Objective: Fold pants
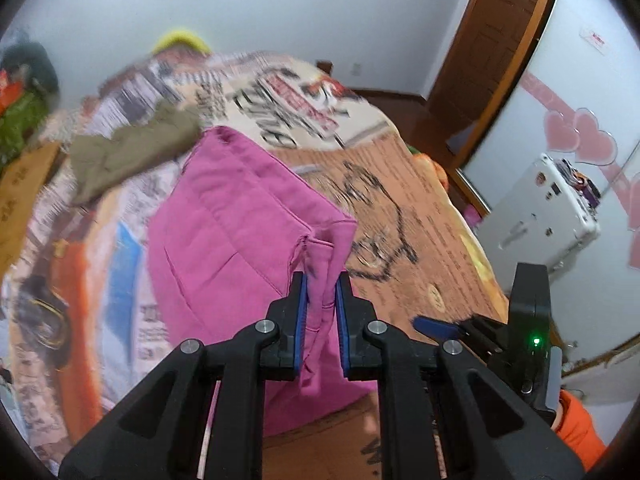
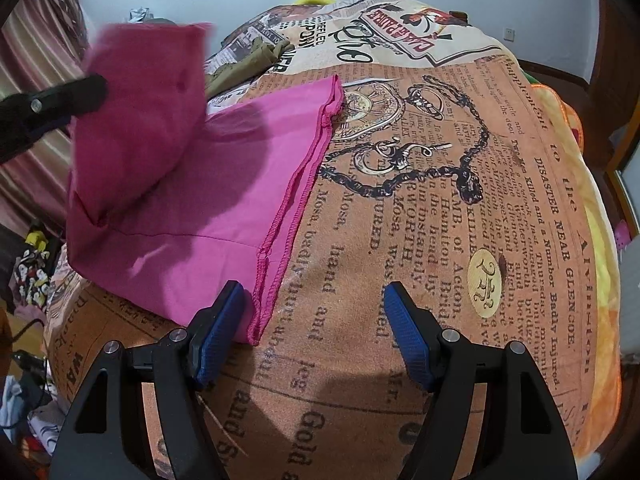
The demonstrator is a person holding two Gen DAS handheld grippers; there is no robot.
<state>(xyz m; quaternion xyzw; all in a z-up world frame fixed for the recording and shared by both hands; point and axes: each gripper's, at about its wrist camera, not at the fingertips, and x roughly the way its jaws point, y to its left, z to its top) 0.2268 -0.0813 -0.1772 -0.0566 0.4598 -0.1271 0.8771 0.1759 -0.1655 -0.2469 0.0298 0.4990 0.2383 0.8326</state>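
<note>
Magenta pants (image 2: 224, 184) lying partly on the newspaper-print bedspread (image 2: 440, 240), partly lifted off it. Left gripper (image 1: 322, 292) pinching a bunched corner of the fabric between its blue pads (image 1: 301, 320), jaws pressed nearly together around the cloth, holding that end raised; showing in the right wrist view as a dark arm at the left edge with a darker, shaded flap of pink hanging beside it. Right gripper (image 2: 316, 332) hovering spread wide just above the bedspread, gripping nothing, its left pad (image 2: 218, 332) right beside the stitched hem corner of the flat layer, not clearly touching it.

Judging progress: looking like the middle of a fold, probably the first or second. One end already picked up and seemingly being carried over the flat part, yet not laid down; lower layer lying fairly smooth, hem edge straight along the spread. Remaining, by this reading: setting the raised end onto the flat layer, lining up the edges, smoothing, then possibly folding once more into a compact stack. Whether the two legs are already stacked one on the other is hard to tell from these views.

Also lying farther up the bed, well apart from the pants: an olive-brown garment (image 1: 132, 152), crumpled.
</note>
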